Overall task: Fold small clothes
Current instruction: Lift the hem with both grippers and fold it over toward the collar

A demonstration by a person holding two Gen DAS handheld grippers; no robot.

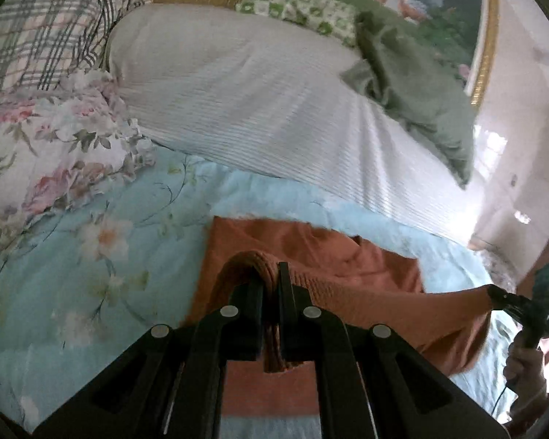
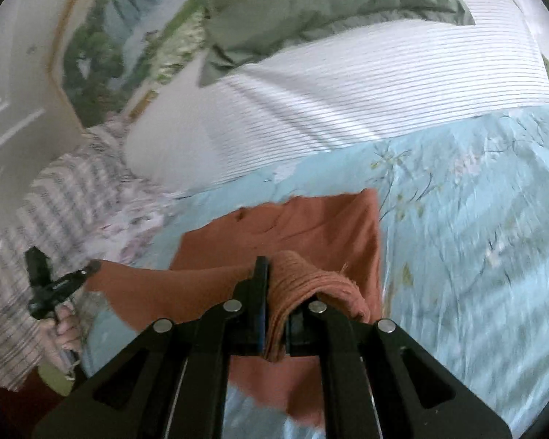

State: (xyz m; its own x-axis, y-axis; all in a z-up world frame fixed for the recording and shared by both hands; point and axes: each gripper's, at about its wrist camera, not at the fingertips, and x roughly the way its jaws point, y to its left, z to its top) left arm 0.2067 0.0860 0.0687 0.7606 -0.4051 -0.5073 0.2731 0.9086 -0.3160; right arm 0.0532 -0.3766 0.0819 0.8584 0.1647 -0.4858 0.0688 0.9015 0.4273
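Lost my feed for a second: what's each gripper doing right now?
Left gripper: closed on the orange garment's ribbed edge.
Right gripper: closed on the same garment's edge.

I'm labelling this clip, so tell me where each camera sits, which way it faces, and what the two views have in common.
Left wrist: sits on the left gripper, looks forward along its fingers over the orange garment toward the striped quilt; the right gripper and its hand show at right.
Right wrist: sits on the right gripper, faces across the blue floral sheet; the left gripper and hand show at left.
Shared: the garment clamped by both grippers, the quilt, sheet and green pillow.
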